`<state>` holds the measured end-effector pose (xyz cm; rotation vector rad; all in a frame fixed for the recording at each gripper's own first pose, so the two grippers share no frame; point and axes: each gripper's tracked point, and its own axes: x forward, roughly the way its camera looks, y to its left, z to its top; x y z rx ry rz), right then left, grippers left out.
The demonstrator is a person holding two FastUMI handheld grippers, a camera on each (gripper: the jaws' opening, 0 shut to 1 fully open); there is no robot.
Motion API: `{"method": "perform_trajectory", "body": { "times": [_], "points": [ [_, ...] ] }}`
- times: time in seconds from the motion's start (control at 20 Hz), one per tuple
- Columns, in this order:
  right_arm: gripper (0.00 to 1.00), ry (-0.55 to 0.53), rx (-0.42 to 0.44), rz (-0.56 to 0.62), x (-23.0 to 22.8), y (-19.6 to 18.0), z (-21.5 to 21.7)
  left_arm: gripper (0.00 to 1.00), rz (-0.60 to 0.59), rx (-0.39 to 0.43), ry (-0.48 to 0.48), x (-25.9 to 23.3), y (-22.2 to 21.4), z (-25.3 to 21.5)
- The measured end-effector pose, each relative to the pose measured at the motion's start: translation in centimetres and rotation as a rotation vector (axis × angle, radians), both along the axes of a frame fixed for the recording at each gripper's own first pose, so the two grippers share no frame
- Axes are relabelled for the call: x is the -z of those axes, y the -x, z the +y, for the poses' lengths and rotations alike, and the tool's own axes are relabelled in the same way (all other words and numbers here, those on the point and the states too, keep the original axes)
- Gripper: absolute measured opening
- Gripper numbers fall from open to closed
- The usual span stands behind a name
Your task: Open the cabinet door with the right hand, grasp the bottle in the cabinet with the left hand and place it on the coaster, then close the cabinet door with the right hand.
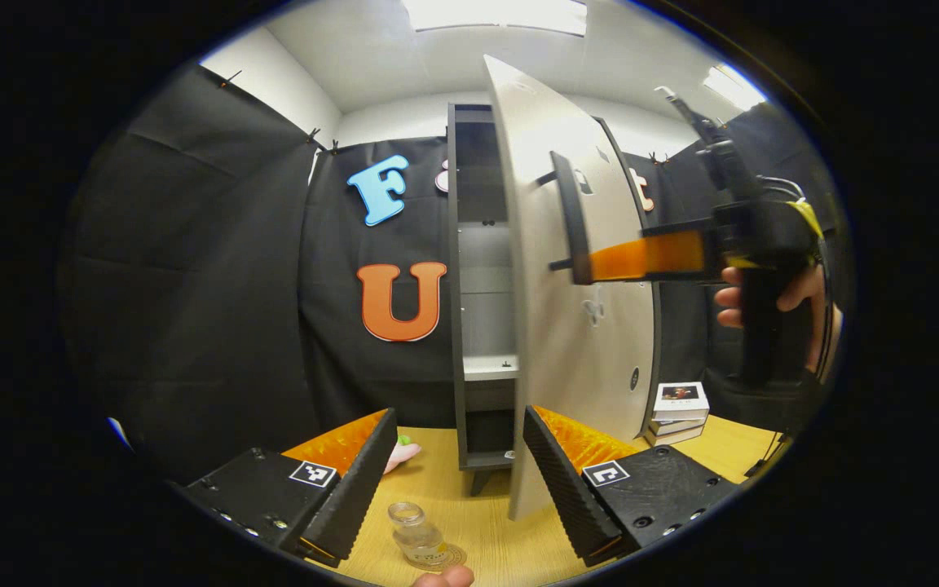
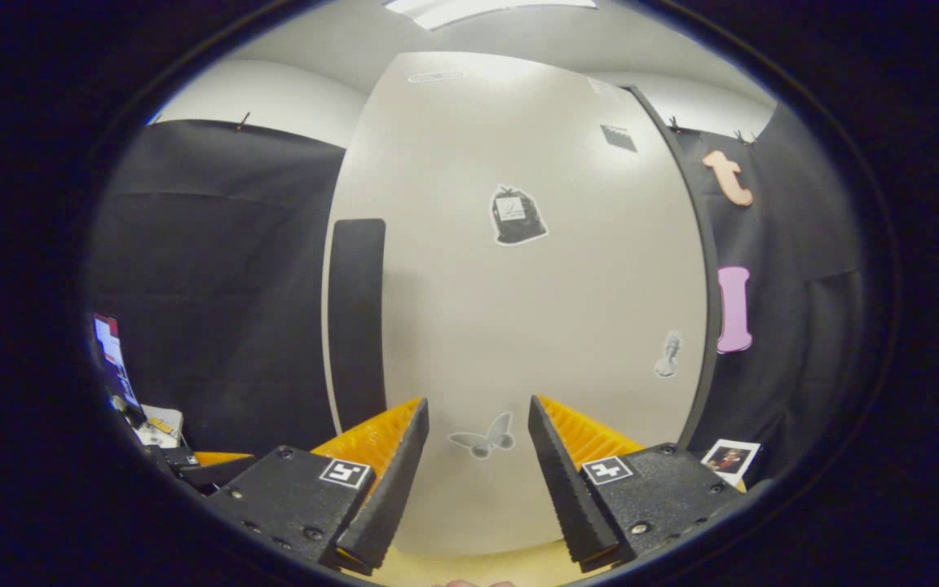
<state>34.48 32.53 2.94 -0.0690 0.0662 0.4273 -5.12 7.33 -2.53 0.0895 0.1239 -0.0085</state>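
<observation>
The cabinet door [image 1: 551,269] stands partly open, swung out from the dark-framed cabinet [image 1: 482,326]. In the left gripper view the bottle [image 1: 416,534], a small clear glass one, already sits on the round coaster [image 1: 451,557] on the wooden bench [image 1: 486,522], just below and between the left gripper's [image 1: 457,456] fingers. Those fingers are spread wide and hold nothing.

The right gripper [image 1: 600,262] reaches in from the side at the height of the door's black handle [image 1: 571,216]. Its orange fingers appear to touch or flank the handle, but motion blur hides whether they press on it. In the right gripper view, the right gripper [image 2: 478,444] shows its own fingers well parted with only the pale door face between them, the handle [image 2: 355,322] off to their left, so they appear to grip nothing.

Judging from this, only closing the door remains. The risk lies in the swing: a push landing off the handle could slip along the smooth panel, or a hard shove could slam the door and rock the tall, narrow cabinet. The left gripper hangs near the door's lower edge, so the closing door could clip it, or a startled move could knock the light bottle off the coaster. A stack of books [image 1: 679,412] sits beside the cabinet, clear of the swing.
</observation>
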Motion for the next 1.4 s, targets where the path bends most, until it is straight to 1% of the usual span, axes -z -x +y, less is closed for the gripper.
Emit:
{"method": "perform_trajectory", "body": {
  "times": [0.05,0.1,0.15,0.2,0.3,0.35,0.4,0.45,0.5,0.65,0.75,0.85,0.9,0.95,1.1,1.2,1.4],
  "points": [
    [0.81,0.007,0.005,0.002,0.4,-1.2,0.7,0.94,0.000,0.004,0.001,0.1,-0.1,0.0],
    [0.81,0.022,0.027,-0.008,0.4,-2.1,0.7,0.94,0.002,0.004,0.001,0.2,-0.1,0.1],
    [0.75,0.035,0.043,-0.016,0.5,-2.9,0.6,0.94,0.005,0.003,0.000,0.3,-0.3,0.0],
    [0.80,0.022,0.034,-0.027,0.4,-3.2,0.8,0.94,0.011,0.000,0.003,0.6,-0.4,0.1],
    [0.80,0.030,0.053,-0.020,0.5,-3.8,0.6,0.94,0.018,-0.003,0.019,0.9,-0.5,0.1],
    [0.77,0.039,0.070,-0.019,0.5,-3.6,0.3,0.94,0.020,-0.003,0.025,0.9,-0.6,0.0],
    [0.82,0.038,0.084,-0.022,0.1,-3.4,0.1,0.94,0.016,-0.007,0.025,0.7,-0.6,0.1],
    [0.82,0.036,0.097,-0.023,-0.1,-2.9,-0.2,0.94,0.011,-0.014,0.023,0.5,-0.7,0.3],
    [0.82,0.032,0.107,-0.020,-0.1,-2.1,-1.1,0.94,0.008,-0.019,0.023,0.5,-0.7,0.5],
    [0.82,-0.017,0.130,-0.015,1.0,1.7,-4.8,0.94,0.011,-0.029,0.040,0.5,-0.8,0.6],
    [0.82,-0.046,0.161,-0.014,1.7,4.4,-7.3,0.94,0.007,-0.038,0.052,0.0,-0.6,0.8],
    [0.82,-0.050,0.209,-0.027,1.8,7.0,-10.3,0.94,0.005,-0.041,0.049,-0.2,-0.5,0.8],
    [0.80,-0.050,0.239,-0.043,1.8,8.3,-12.0,0.94,0.004,-0.044,0.042,-0.2,-0.6,0.9],
    [0.82,-0.054,0.265,-0.067,1.5,9.6,-13.5,0.94,-0.004,-0.047,0.036,-0.5,-0.5,1.0],
    [0.82,-0.036,0.354,-0.117,1.4,13.1,-18.2,0.94,-0.024,-0.042,0.018,-1.1,-0.4,0.5],
    [0.83,-0.020,0.407,-0.107,1.9,14.4,-20.5,0.94,-0.046,-0.037,0.016,-1.4,-0.3,0.1],
    [0.85,-0.045,0.444,-0.104,1.9,15.7,-22.1,0.94,-0.063,-0.009,0.036,-1.6,-0.3,-1.5]
  ]
}}
